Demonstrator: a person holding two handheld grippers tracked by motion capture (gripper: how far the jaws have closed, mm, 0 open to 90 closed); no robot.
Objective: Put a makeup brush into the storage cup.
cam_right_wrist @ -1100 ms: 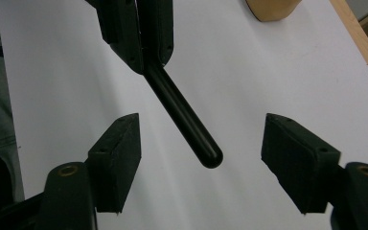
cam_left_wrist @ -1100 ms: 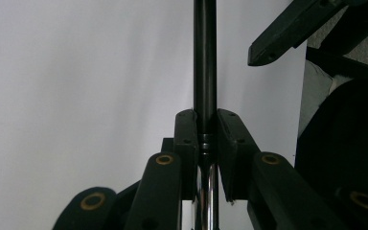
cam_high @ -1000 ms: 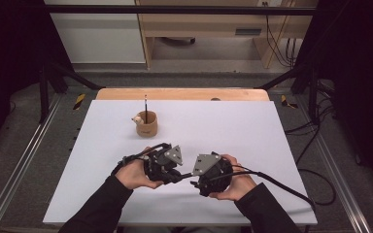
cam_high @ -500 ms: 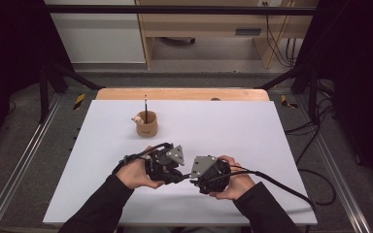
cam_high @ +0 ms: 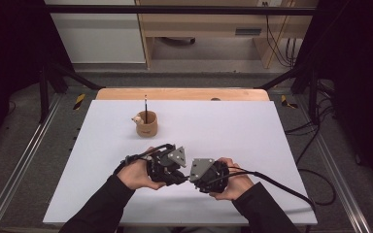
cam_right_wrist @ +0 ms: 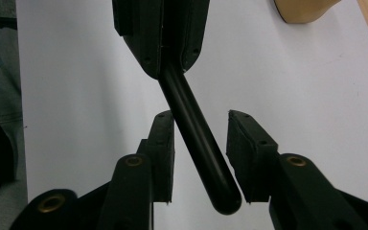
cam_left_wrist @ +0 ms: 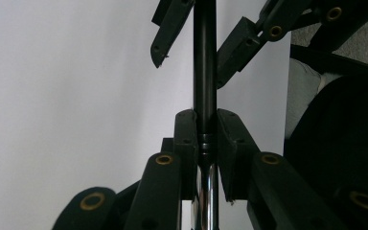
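Presently, findings as follows.
Station: white table (cam_high: 252, 136), person seated at the near edge, both hands brought together low and centre.
Work item: black pen (cam_left_wrist: 204, 72), slim dark barrel with a chrome section at one end, held off the table between the two grippers.
Left gripper (cam_high: 167, 167): clenched on the pen; in the left gripper view both pads press the barrel just above the chrome section.
Right gripper (cam_high: 201, 175): jaws have just been closing around the pen's rounded free end (cam_right_wrist: 206, 163); in the right gripper view the barrel crosses the gap at a slant, touching or nearly touching one pad, the other pad still apart. Not yet a grip.
Pen holder (cam_high: 146, 124): tan cup with another thin pen standing in it, well apart toward the far left.
Step judged: taking the free end for a pull or hand-over.
Advice: square the right jaws to the barrel before closing fully, so the slanted pen is not levered sideways; keep the left hand steady; seat the pads back from the rounded tip to avoid slipping off.
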